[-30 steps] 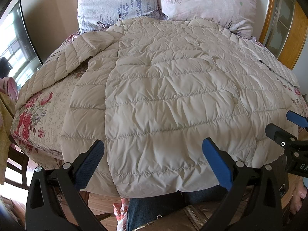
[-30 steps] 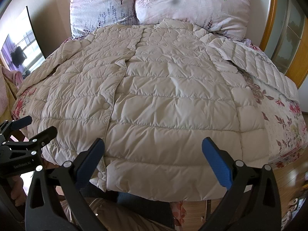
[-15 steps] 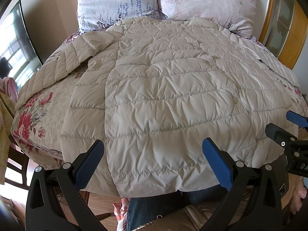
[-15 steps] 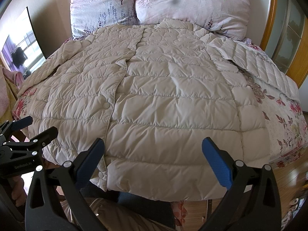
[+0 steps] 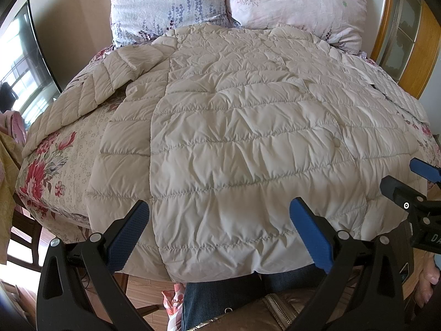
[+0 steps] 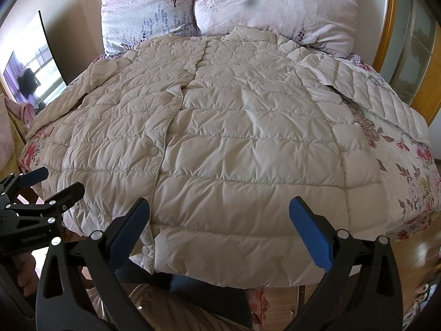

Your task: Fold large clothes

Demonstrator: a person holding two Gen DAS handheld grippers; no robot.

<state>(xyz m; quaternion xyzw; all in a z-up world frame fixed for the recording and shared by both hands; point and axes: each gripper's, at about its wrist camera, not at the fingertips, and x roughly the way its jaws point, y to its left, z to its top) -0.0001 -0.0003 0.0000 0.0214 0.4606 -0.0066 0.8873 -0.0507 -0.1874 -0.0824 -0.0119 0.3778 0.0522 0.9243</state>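
A bed [image 5: 41,171] with a floral sheet fills both views, two pale patterned pillows [image 6: 275,2] propped against the wall at its head and a wooden frame at the far right corner. Spread flat over nearly the whole bed lies the quilted beige down coat [image 5: 234,143], front up, collar toward the pillows, hem draped over the foot edge just beyond the person's knees. One sleeve [image 5: 82,102] runs out toward the left edge of the bed, the other sleeve [image 6: 372,96] toward the right edge.

Compared with a second ago almost nothing has shifted: the coat lies just as it did and both grippers hover in the same places off the foot edge. The left gripper [image 5: 219,229] has its blue pads spread wide with nothing between them; the right gripper [image 6: 219,229] is likewise spread and empty, each one visible at the margin of the other's view. That stillness suggests the coat is laid out and the folding proper has not begun. The likely first grasp is a sleeve or a hem corner, to be carried across the body.
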